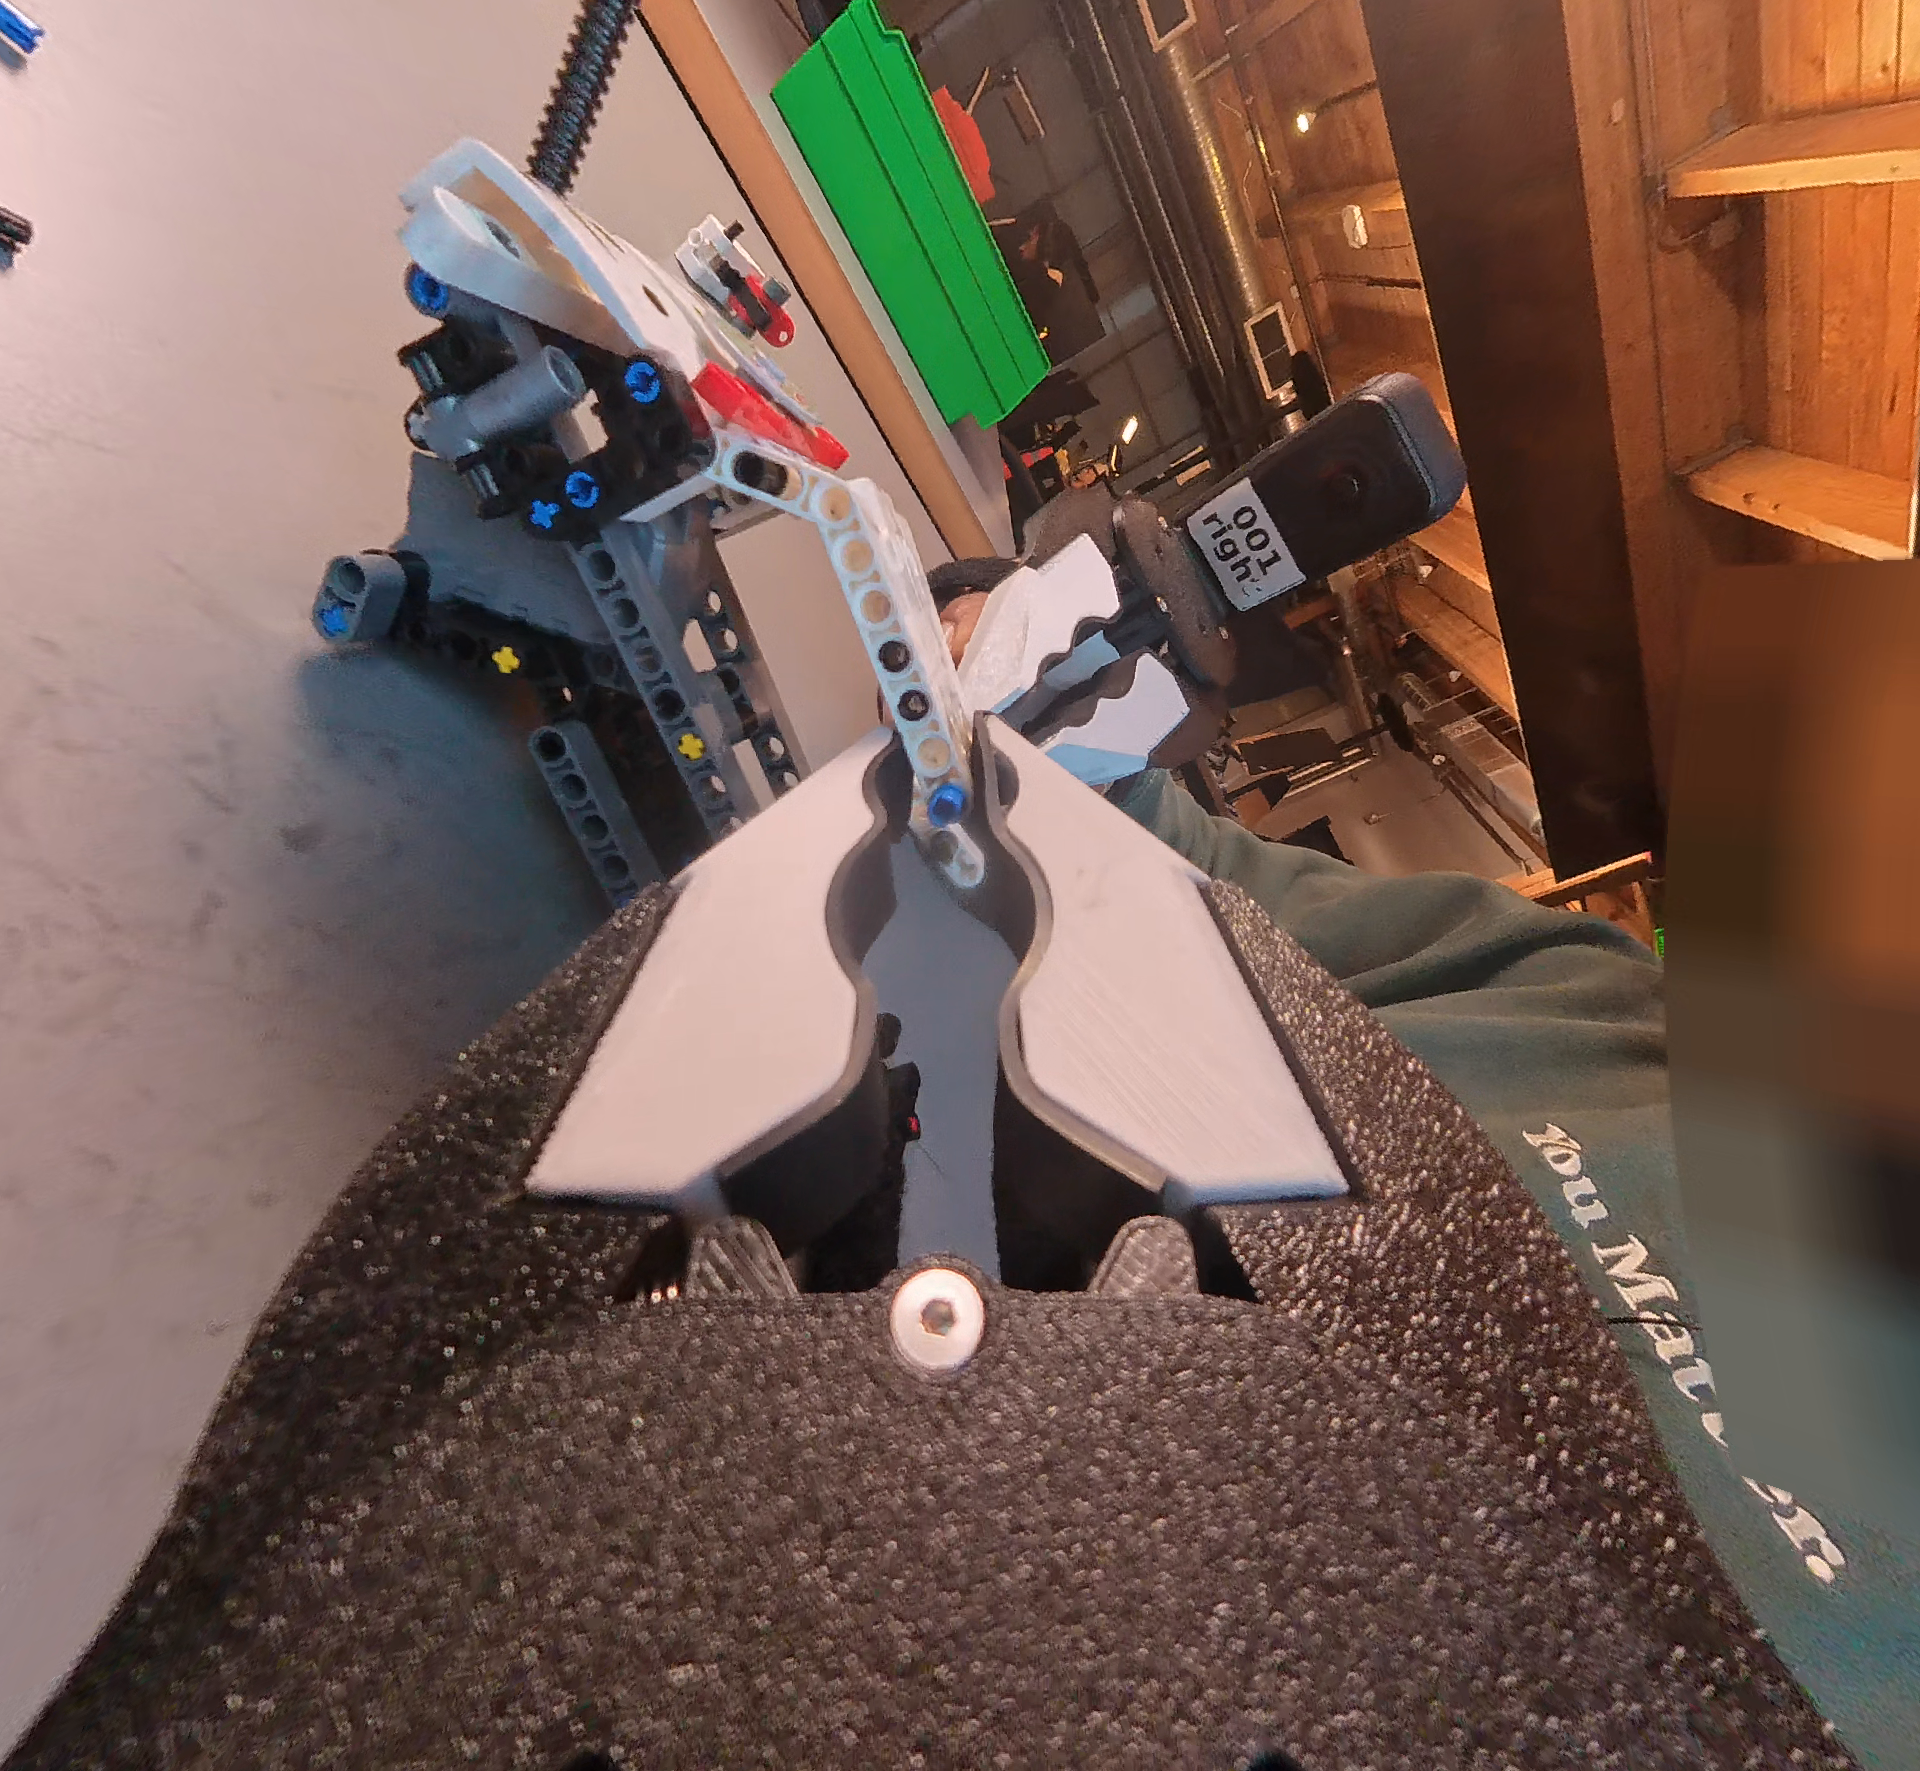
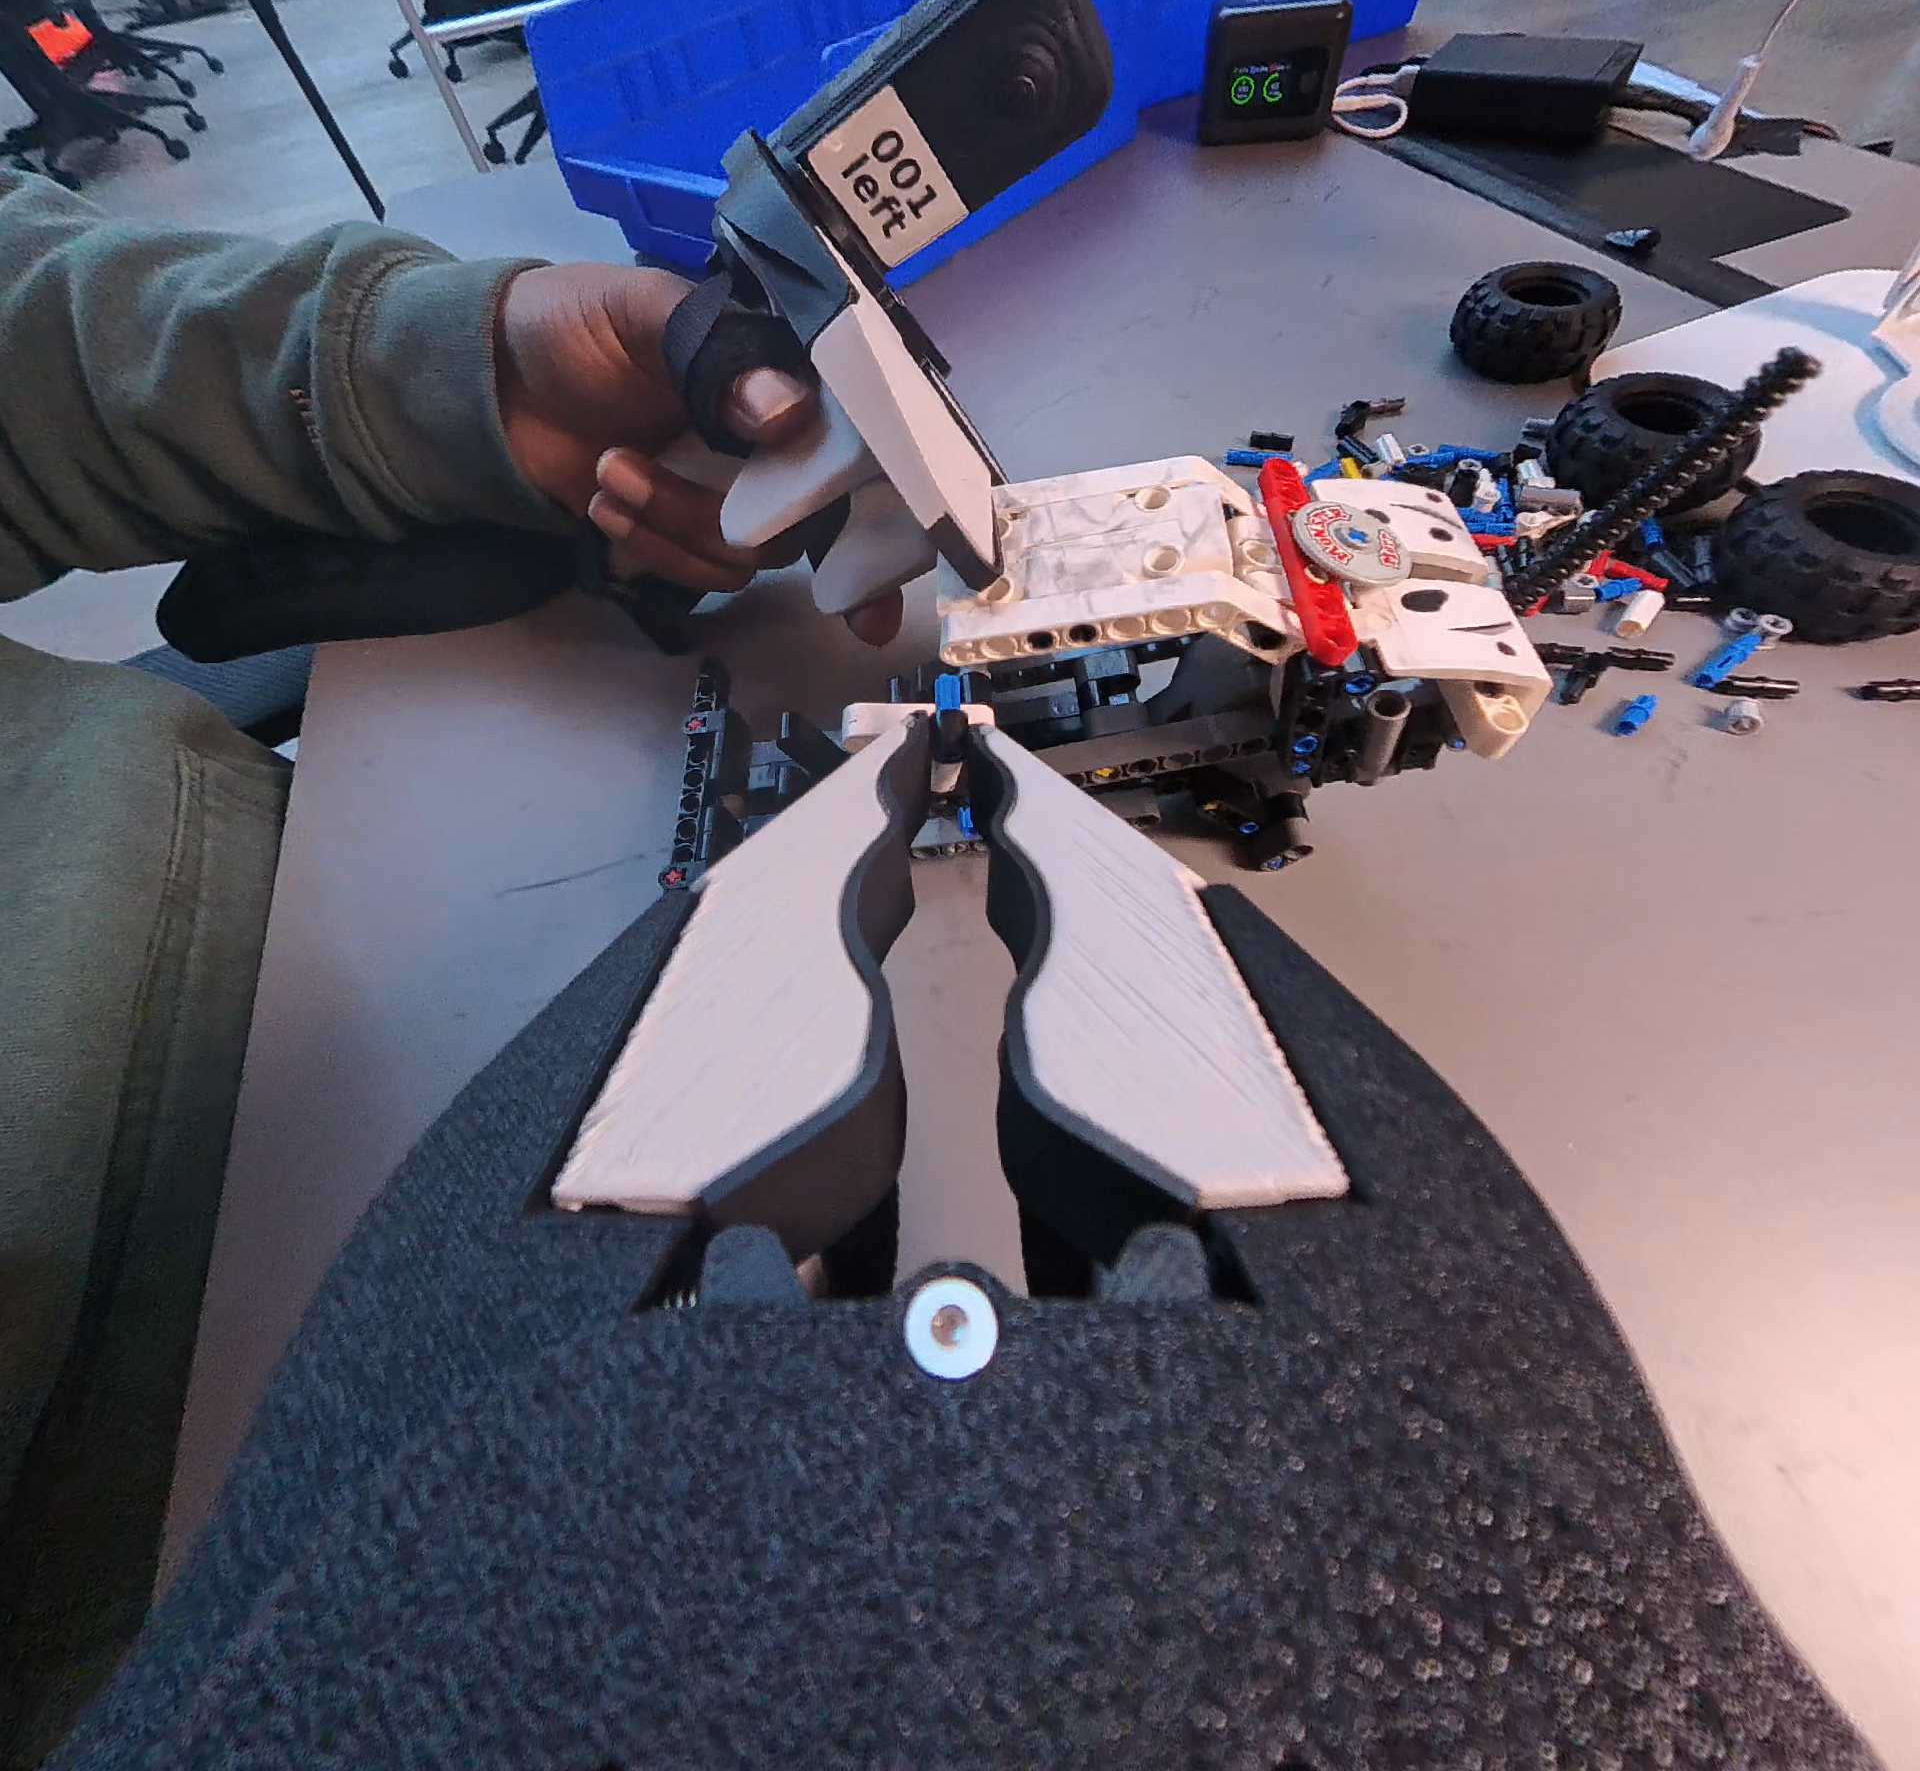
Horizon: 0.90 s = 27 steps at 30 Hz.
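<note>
A toy vehicle model [image 2: 1195, 526] of white panels, grey and black beams and a red bar lies on the grey table [image 2: 1351, 942]. My left gripper [image 1: 940, 765] is shut on a white perforated beam [image 1: 883, 599] of the model, next to a blue pin [image 1: 945, 802]. In the right wrist view a hand holds the left gripper [image 2: 977, 568] against the model's white panel. My right gripper [image 2: 943, 734] is shut on a small blue-tipped pin [image 2: 945, 695] at the model's near edge.
Three black tyres [image 2: 1652, 433] and a heap of small loose pieces [image 2: 1455, 474] lie right of the model. A black ribbed hose [image 2: 1662, 474] rises there. Blue bins [image 2: 935, 28], a small screen device [image 2: 1273, 64] and a black box stand behind. A green bin [image 1: 904, 204] sits off the table. My left and right fingertips are right by each other.
</note>
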Available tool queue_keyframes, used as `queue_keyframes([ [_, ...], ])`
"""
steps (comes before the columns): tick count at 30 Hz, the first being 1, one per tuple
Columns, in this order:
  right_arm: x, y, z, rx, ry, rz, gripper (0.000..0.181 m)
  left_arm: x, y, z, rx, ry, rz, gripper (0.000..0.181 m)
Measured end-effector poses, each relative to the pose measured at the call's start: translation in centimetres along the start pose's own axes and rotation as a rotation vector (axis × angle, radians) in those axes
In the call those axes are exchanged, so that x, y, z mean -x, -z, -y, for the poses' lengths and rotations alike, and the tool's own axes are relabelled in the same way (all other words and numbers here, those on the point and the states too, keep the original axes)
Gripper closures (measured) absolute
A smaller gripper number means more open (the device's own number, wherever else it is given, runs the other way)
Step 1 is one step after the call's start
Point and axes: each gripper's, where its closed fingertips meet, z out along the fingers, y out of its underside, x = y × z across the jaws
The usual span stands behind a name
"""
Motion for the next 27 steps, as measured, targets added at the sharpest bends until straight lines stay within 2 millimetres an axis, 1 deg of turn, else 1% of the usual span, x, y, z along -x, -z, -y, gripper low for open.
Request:
queue_keyframes([
  [2, 0.5, -0.1, 0.1, 0.001, 0.000, 0.022, 0.176, -0.4, -0.4, -0.7, 0.043, 0.000, -0.029, 0.171],
  [5, 0.1, -0.2, 0.2, -0.001, 0.007, -0.025, 0.175, -0.6, -0.5, -0.3, 0.014, -0.050, 0.000, 0.169],
  [8, 0.0, -0.1, 0.1, -0.002, 0.008, -0.007, 0.174, -0.6, -0.5, -0.3, 0.011, -0.062, 0.008, 0.168],
  [10, 0.2, 0.1, -0.2, 0.018, 0.026, 0.021, 0.163, -0.6, -0.5, -0.3, 0.009, -0.067, 0.009, 0.167],
  [12, 0.1, 0.0, -0.9, 0.065, 0.089, 0.000, 0.159, -0.8, -0.5, -0.4, 0.017, -0.074, 0.001, 0.164],
  [14, -0.1, -0.3, -1.5, 0.106, 0.149, -0.035, 0.157, -1.3, -0.5, -0.6, 0.038, -0.089, -0.028, 0.155],
  [16, 0.1, -0.9, -1.9, 0.135, 0.204, -0.050, 0.156, -1.6, -0.5, -1.1, 0.087, -0.134, -0.036, 0.143],
  [18, 0.1, -1.5, -2.1, 0.150, 0.236, -0.065, 0.156, -1.6, -0.3, -1.9, 0.163, -0.215, -0.012, 0.131],
  [19, 0.1, -1.6, -2.1, 0.147, 0.240, -0.065, 0.159, -1.4, -0.1, -2.3, 0.202, -0.267, 0.016, 0.129],
  [20, 0.0, -1.7, -2.0, 0.140, 0.241, -0.060, 0.165, -1.3, 0.1, -2.6, 0.235, -0.325, 0.039, 0.129],
  [21, 0.1, -1.7, -2.0, 0.140, 0.243, -0.045, 0.166, -1.0, 0.4, -3.0, 0.277, -0.386, 0.068, 0.132],
  [23, 0.1, -1.6, -2.0, 0.137, 0.254, -0.038, 0.166, 0.5, 0.9, -3.6, 0.351, -0.515, 0.175, 0.135],
  [24, 0.1, -1.7, -2.0, 0.137, 0.260, -0.039, 0.166, 1.1, 1.0, -3.7, 0.374, -0.570, 0.214, 0.139],
  [27, 0.4, -1.8, -2.0, 0.135, 0.279, -0.038, 0.166, 1.6, 0.6, -3.7, 0.373, -0.674, 0.255, 0.155],
])
